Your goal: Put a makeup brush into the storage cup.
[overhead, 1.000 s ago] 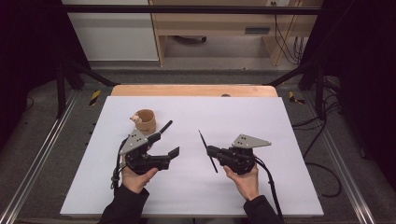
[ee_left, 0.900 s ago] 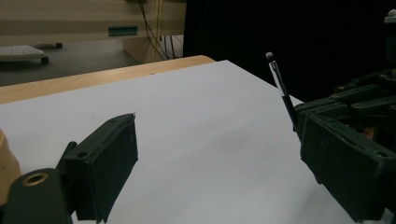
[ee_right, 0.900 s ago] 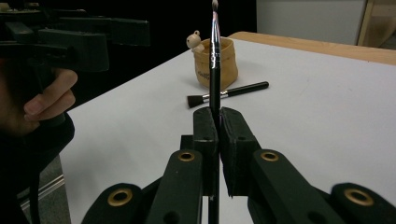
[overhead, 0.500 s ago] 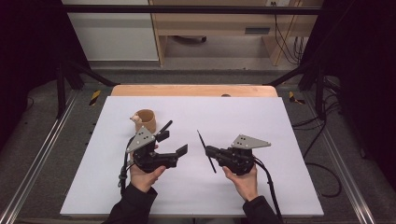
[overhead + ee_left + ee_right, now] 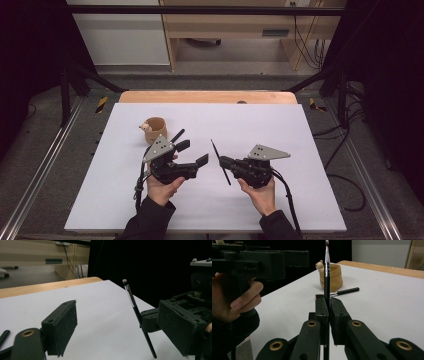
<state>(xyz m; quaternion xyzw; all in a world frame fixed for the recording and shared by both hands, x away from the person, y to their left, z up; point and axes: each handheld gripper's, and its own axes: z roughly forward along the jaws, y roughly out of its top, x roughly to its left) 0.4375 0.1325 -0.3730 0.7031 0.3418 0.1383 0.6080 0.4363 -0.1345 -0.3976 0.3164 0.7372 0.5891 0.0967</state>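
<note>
Clamping a thin brush [image 5: 220,162], right gripper [image 5: 223,161] mid-table, left gripper [image 5: 192,152] empty, jaws wide yet narrowing.

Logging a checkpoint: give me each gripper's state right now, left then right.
Left gripper: open, jaws just closing a little, nothing between them.
Right gripper: shut on the makeup brush, gripped partway along its handle.

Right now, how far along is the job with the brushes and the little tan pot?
Done: the right tongs are shut on one black brush, held upright. In hand: the left tongs, open and just closing with nothing between them, sit close to that brush. Left: a second brush lies on the table beside the tan pot, and none seems to be in it.
</note>
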